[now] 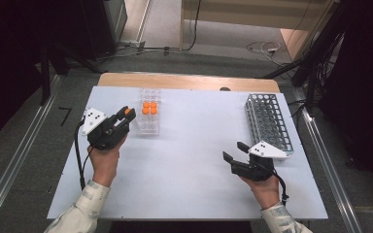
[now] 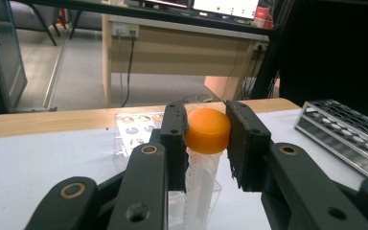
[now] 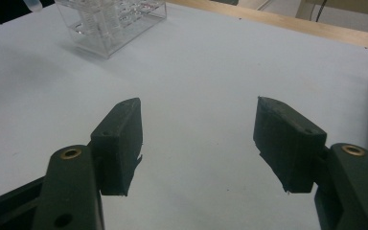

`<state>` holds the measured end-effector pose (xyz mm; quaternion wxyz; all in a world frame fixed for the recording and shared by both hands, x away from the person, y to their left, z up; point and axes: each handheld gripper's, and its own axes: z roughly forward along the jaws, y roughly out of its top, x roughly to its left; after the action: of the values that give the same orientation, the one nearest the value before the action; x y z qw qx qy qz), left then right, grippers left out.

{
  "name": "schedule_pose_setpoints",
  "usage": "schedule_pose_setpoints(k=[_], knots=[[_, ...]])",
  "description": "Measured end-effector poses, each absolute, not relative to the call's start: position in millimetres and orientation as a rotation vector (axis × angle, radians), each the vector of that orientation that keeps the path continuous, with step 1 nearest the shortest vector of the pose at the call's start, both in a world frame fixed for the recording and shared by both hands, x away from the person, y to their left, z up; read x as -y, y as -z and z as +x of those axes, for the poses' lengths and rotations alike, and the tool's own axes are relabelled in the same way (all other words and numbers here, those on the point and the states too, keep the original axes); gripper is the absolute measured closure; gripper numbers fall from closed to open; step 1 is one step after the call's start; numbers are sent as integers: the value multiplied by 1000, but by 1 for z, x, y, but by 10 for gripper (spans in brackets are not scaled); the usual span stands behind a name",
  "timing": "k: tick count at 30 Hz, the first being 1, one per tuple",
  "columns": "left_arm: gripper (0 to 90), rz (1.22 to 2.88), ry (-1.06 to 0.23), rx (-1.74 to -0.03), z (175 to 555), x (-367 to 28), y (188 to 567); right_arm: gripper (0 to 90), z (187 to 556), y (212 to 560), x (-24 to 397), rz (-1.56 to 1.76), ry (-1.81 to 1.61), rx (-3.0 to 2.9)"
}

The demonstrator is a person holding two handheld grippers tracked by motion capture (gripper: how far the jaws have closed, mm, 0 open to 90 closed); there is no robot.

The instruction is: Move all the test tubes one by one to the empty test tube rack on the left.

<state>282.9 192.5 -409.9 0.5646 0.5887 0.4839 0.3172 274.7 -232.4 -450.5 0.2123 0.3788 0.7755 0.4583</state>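
Two grippers work over a white table point(image 1: 189, 165). At nine o'clock, the left gripper point(image 2: 206, 139) is clamped on an orange-capped tube point(image 2: 207, 132) beside the clear rack point(image 1: 148, 119). The right gripper point(image 3: 199, 143), jaws apart, waits near the metal rack point(image 1: 268, 121) at three o'clock. Likely next: carrying the tube across to it.

A grey metal rack point(image 1: 268, 121) lies at the right of the white surface point(image 1: 194, 160); cables point(image 1: 264, 48) cross the floor above.
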Motion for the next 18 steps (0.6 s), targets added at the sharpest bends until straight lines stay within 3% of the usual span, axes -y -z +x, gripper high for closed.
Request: schedule_pose_setpoints(k=[18], knots=[[699, 1375, -775, -1185, 305, -198, 404, 332, 275, 451, 233, 1057, -1282, -2149]])
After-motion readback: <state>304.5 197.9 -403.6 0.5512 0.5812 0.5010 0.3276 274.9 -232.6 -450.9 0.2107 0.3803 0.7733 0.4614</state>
